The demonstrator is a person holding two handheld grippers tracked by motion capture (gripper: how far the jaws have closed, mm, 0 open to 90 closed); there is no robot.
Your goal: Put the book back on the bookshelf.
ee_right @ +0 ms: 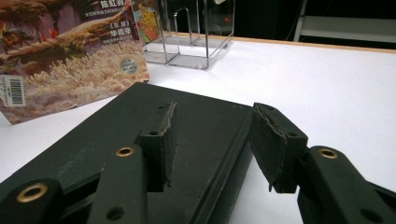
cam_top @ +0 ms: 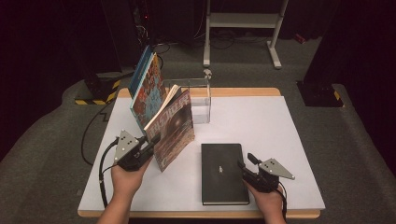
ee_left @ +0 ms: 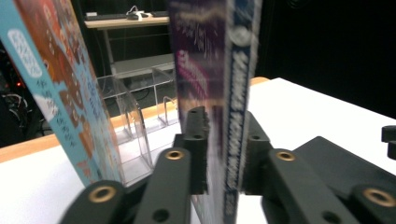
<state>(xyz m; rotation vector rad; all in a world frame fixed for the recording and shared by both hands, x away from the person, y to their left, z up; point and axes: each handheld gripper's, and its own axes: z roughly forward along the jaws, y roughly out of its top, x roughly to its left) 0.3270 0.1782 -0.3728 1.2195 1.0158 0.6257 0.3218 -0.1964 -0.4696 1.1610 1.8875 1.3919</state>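
Observation:
A purple-and-brown paperback (cam_top: 175, 128) stands on its lower edge at the table's left. My left gripper (cam_top: 153, 140) is shut on it from the near side. In the left gripper view the pads sit against both faces of this book (ee_left: 233, 70) near its spine. Behind it leans a blue and orange book (cam_top: 148, 91), also seen as (ee_left: 60, 84). A black book (cam_top: 223, 172) lies flat near the front. My right gripper (cam_top: 245, 162) is open at its right edge. One jaw is over the black cover (ee_right: 107, 135), the other is beside the edge.
A clear acrylic book stand (cam_top: 198, 100) stands at the back of the white table top (cam_top: 261, 126), right of the leaning books. Beyond the table are a metal frame (cam_top: 243, 21) and a dark base with yellow stripes (cam_top: 100, 93).

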